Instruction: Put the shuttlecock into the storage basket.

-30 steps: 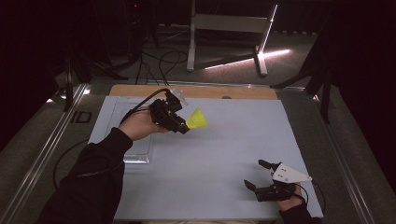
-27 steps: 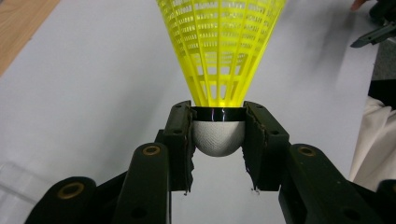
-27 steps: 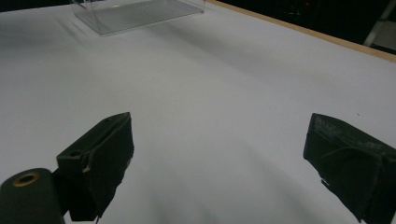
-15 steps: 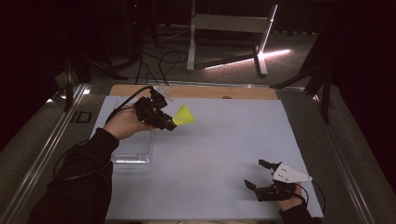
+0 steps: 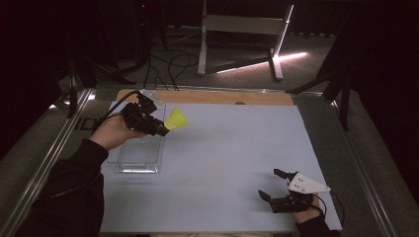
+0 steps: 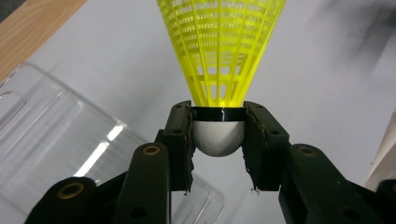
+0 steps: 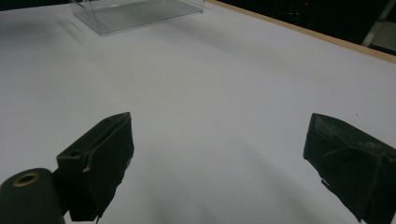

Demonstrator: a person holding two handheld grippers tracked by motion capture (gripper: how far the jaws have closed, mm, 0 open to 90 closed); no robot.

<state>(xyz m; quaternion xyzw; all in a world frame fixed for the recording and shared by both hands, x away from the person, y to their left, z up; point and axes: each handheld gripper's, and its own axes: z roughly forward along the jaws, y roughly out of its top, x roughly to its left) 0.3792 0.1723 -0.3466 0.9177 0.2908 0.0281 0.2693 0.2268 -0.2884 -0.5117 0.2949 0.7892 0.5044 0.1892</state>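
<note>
A yellow shuttlecock (image 5: 176, 119) with a white cork head (image 6: 218, 137) is held above the table, its skirt pointing away from the hand. My left gripper (image 5: 162, 129) (image 6: 218, 133) is shut on the cork, one jaw on each side. It hovers over the far right part of a clear plastic container (image 5: 138, 150) (image 6: 51, 135) that lies on the white mat at the left. Near the front right corner my right gripper (image 5: 269, 183) (image 7: 219, 140) rests low, jaws wide apart with nothing between them.
A white mat (image 5: 227, 148) covers the table, with a wooden strip (image 5: 222, 96) along the far edge. The clear container (image 7: 135, 11) lies far from the right gripper. Metal rails run along both table sides, and a stand and cables lie on the floor beyond.
My left gripper has carried the shuttlecock leftward, from the mat's middle-left to above the clear container. The right gripper has stayed put.
</note>
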